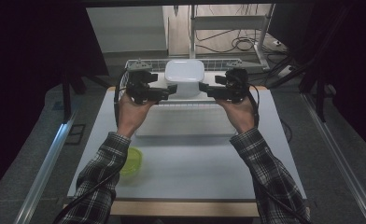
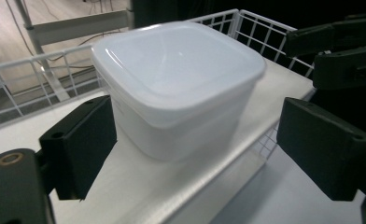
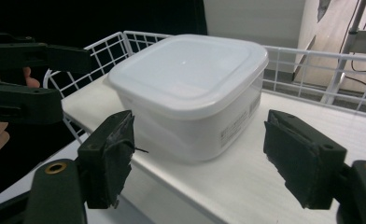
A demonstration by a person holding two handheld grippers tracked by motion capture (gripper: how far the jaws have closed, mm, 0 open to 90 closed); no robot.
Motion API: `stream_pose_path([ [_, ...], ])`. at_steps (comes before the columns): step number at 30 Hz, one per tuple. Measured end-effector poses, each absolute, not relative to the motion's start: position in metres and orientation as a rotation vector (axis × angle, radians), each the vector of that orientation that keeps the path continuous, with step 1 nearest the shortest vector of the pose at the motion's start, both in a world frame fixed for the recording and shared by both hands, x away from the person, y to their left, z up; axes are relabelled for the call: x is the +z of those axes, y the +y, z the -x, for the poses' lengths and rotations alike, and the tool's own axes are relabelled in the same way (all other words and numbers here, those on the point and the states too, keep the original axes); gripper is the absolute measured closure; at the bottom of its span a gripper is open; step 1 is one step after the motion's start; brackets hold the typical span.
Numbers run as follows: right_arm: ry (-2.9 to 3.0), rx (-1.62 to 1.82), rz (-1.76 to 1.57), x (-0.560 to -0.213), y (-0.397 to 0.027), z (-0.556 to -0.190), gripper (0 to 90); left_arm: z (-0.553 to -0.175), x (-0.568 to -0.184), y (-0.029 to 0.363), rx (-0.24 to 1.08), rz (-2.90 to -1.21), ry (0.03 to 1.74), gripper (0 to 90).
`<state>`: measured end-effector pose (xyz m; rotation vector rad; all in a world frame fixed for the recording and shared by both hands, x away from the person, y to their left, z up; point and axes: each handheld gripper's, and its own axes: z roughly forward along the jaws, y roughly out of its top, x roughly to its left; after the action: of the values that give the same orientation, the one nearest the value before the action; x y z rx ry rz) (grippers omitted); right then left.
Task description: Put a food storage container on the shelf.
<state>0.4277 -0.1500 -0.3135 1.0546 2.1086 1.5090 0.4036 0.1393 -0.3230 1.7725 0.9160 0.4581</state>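
Jaws on both of my grippers stand wide, with nothing pressed between the pads. My left gripper [image 1: 172,88] sits at the left side of the white lidded container [image 1: 185,77], and my right gripper [image 1: 203,87] faces it from the other side; in the left gripper view the container [image 2: 181,88] stands between my spread jaws but clear of both pads, and the right gripper view shows the same gap around it [image 3: 190,93].

The container rests upright, lid on, on a white shelf [image 3: 274,154] with a low wire railing [image 2: 41,79] running behind and round its ends. That shelf stands at the far end of the table [image 1: 195,163], and a green lid [image 1: 130,161] lies nearer me, close to my left sleeve.

What worries me is the shelf's front edge. The container sits fairly close to it, and nothing guards that side, so a pad that drags or clips a wall as I draw a hand away could slide it forward and off. Its smooth plastic sides look slippery, so a lopsided squeeze from one gripper would likely twist it rather than lift it. Swinging a jaw sideways could also snag the railing wires.
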Motion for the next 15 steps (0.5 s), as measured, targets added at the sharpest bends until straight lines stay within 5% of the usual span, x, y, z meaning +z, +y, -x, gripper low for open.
stream_pose_path([
  [15, 2.177, 1.482, -0.954, -0.334, -0.155, -0.398, 12.2, -0.355, -0.356, 0.142, 0.472, -1.843, 0.814, 5.8],
])
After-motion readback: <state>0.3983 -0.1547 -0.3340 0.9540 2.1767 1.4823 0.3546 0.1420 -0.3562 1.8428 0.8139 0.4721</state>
